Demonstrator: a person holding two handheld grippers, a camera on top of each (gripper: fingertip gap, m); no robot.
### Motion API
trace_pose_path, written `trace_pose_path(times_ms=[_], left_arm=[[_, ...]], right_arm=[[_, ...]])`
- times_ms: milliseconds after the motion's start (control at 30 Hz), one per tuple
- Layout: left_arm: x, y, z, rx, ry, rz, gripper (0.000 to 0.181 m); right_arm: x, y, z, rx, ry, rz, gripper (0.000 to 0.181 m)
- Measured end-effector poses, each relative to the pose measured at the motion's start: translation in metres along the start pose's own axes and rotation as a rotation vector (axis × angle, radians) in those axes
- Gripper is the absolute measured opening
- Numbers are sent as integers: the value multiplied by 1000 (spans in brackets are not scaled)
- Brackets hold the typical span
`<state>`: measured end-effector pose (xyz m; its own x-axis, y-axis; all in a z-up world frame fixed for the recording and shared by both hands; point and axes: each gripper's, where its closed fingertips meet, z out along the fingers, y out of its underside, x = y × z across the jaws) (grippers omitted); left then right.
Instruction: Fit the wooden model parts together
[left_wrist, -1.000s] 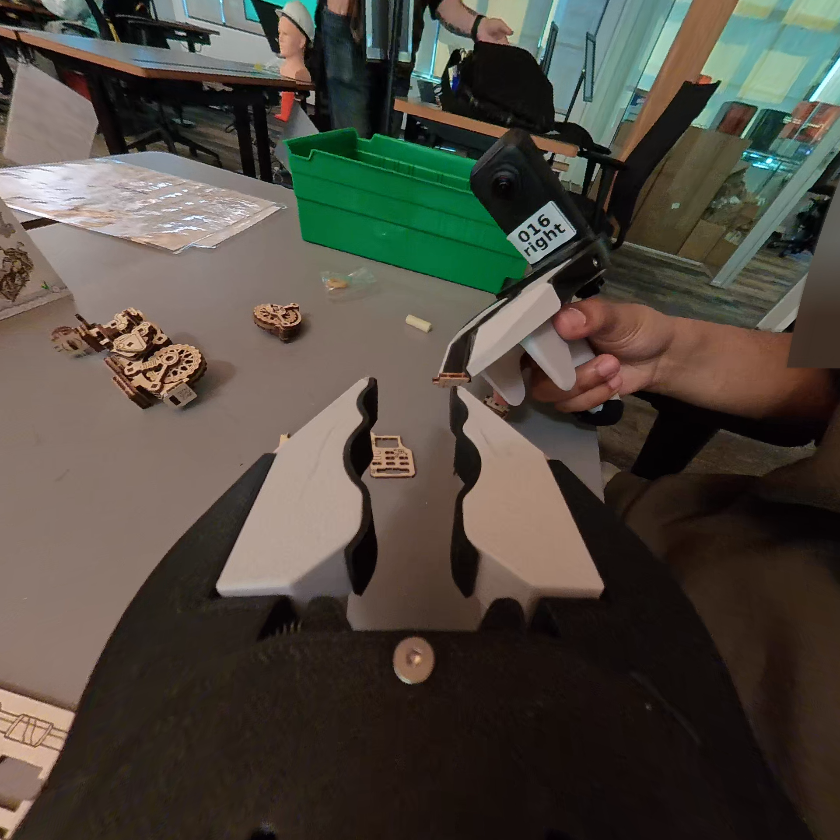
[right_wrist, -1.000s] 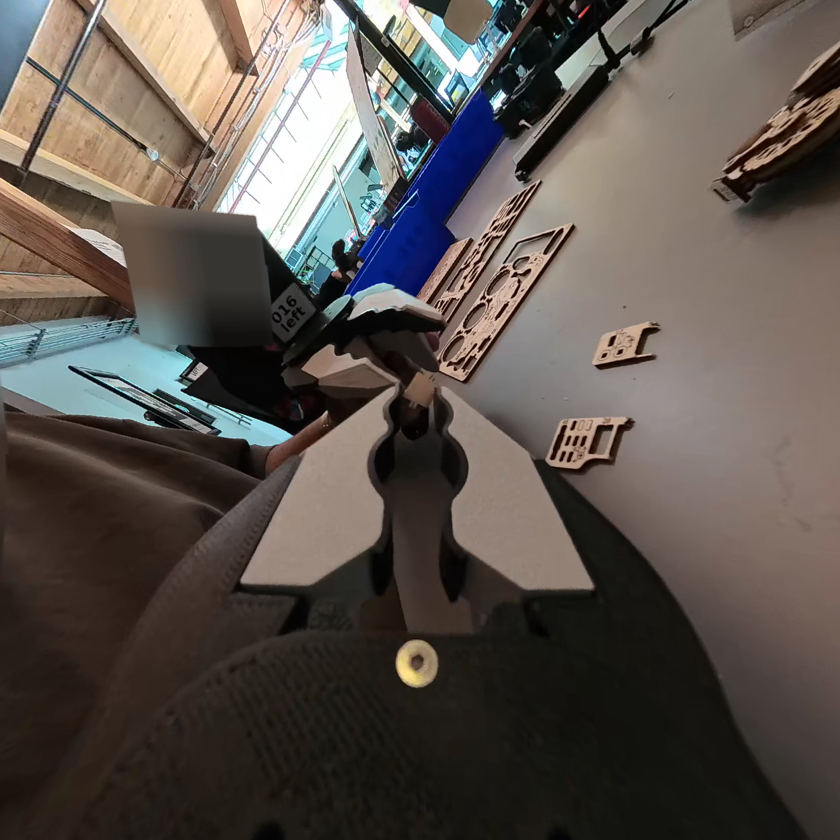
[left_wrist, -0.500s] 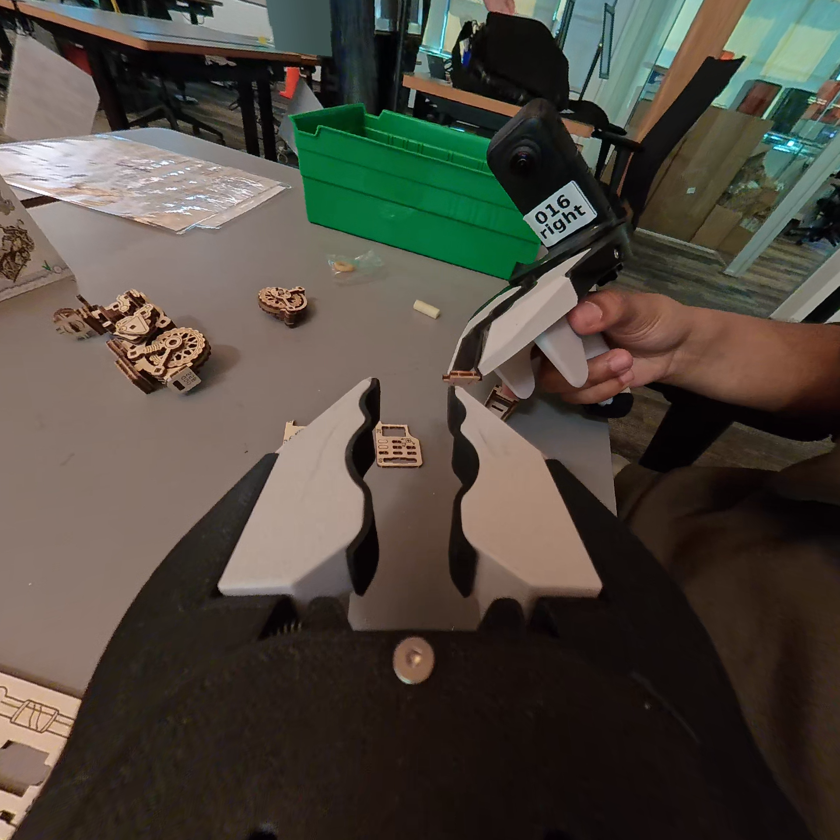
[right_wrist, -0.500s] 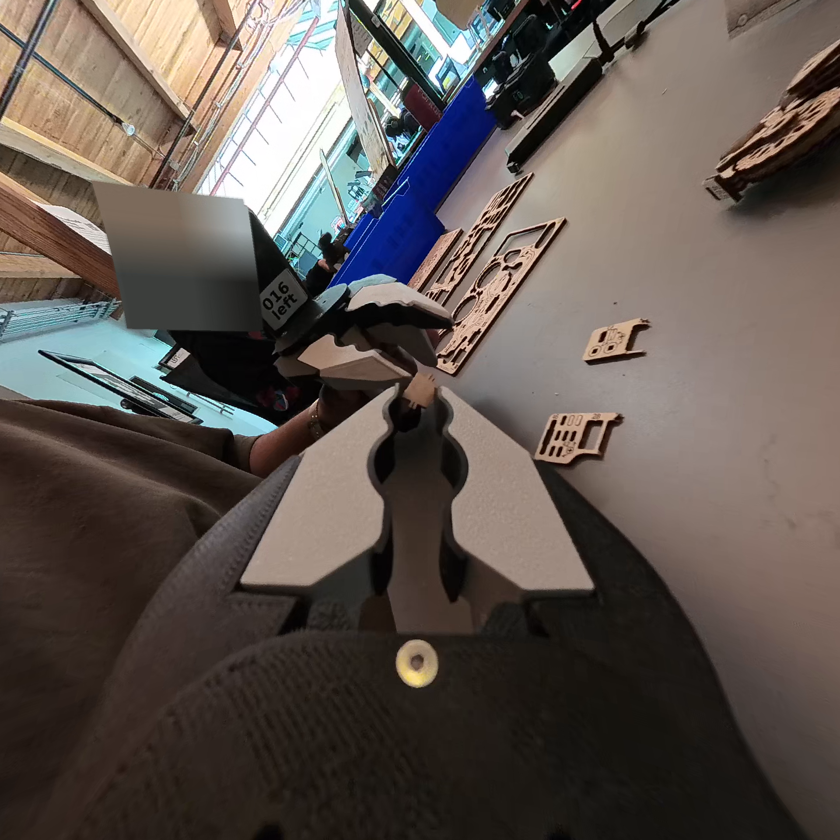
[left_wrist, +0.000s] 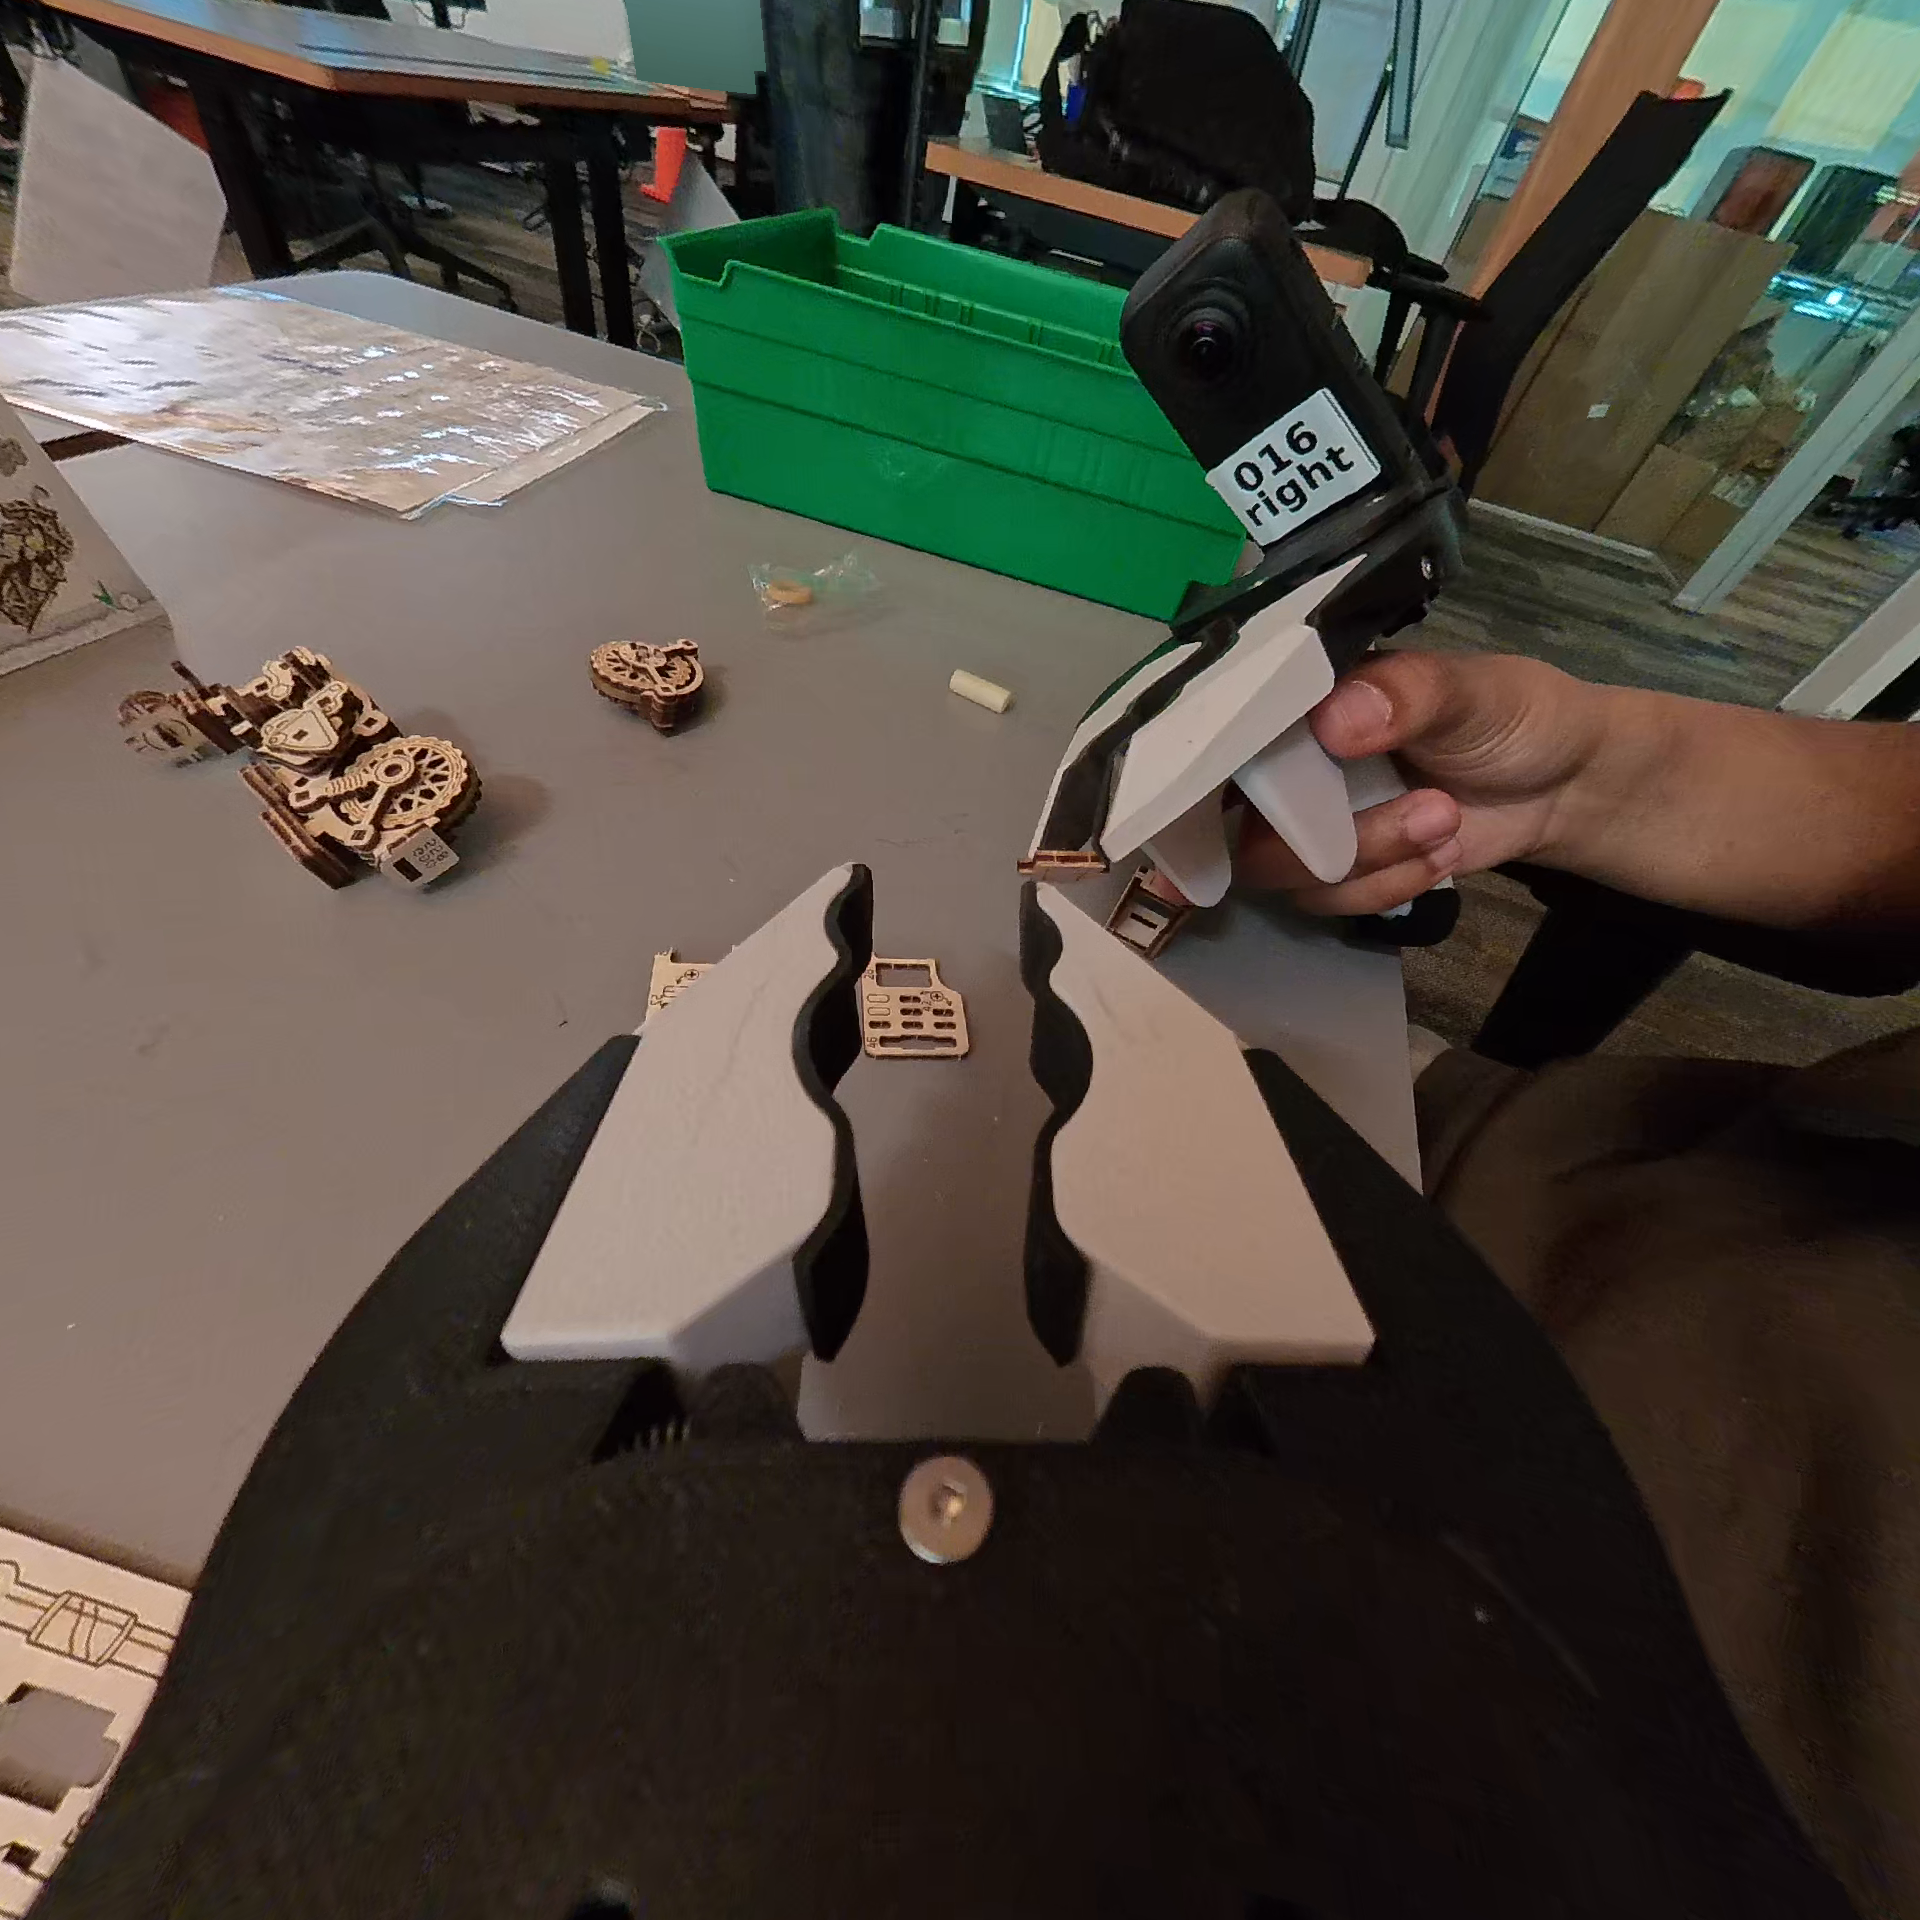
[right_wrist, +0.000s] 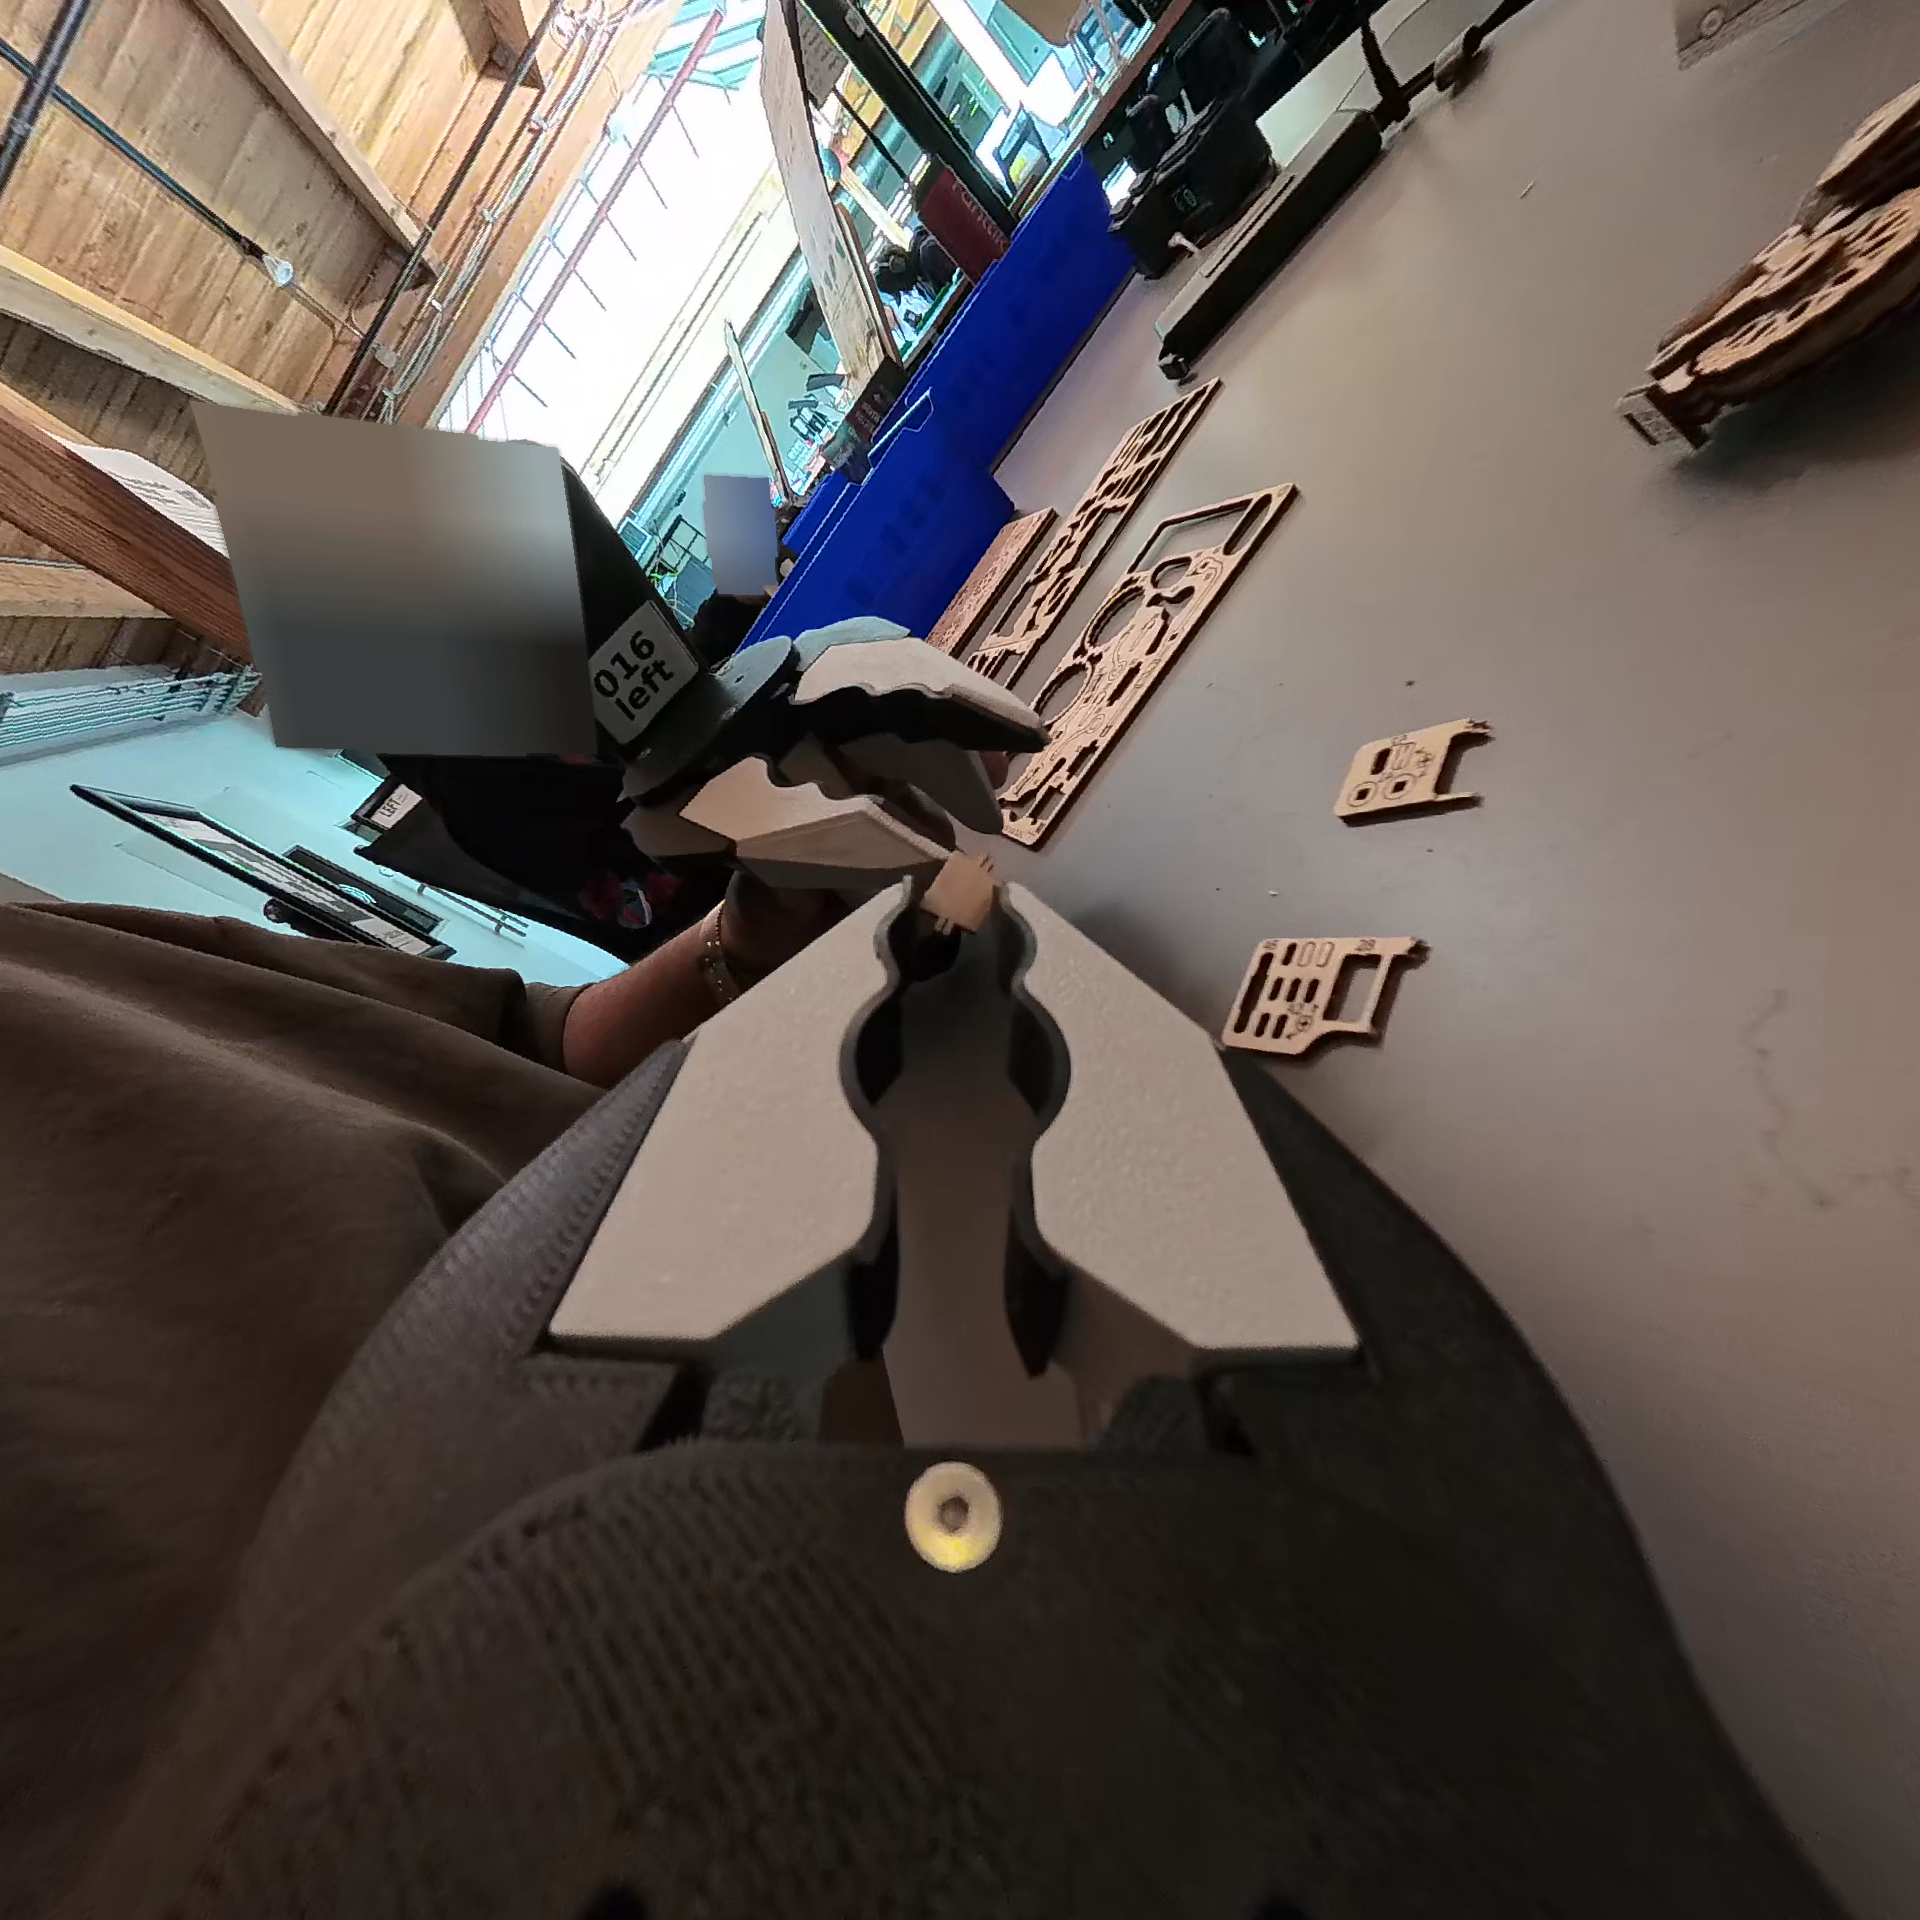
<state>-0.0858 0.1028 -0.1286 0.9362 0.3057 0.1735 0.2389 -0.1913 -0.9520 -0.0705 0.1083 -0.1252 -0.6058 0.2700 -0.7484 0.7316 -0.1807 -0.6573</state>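
Grey table (left_wrist: 312, 1091): only left view shows green bin (left_wrist: 935, 416).

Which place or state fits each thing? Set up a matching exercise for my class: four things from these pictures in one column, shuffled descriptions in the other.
1. left gripper
2. right gripper
3. green bin
4. slotted flat part

A. pinching a small wooden piece
B. open, holding nothing
C. lying flat on the table
D. standing at the table's far edge

Pairs: 1-B, 2-A, 3-D, 4-C

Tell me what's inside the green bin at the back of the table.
Only the green bin and its bare inner walls and ribs near the rim show in the left wrist view. Its front wall hides the floor, so contents cannot be seen.
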Motion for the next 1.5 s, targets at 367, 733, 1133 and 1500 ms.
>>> trace_pose_path(times_ms=[367,733,1133,1500], left_arm=[[-1,1,1,-8,-4,-2,25],[-2,2,1,-11,-9,-7,25],[0,2,1,-12,0,0,25],[8,1,2,-4,32,23,27]], right_arm=[[1,0,0,-1,0,1,12],[0,-1,0,2,-1,1,12],[-7,-14,-7,69,-24,-19,12],[-35,-38,-20,213,-297,200,11]])
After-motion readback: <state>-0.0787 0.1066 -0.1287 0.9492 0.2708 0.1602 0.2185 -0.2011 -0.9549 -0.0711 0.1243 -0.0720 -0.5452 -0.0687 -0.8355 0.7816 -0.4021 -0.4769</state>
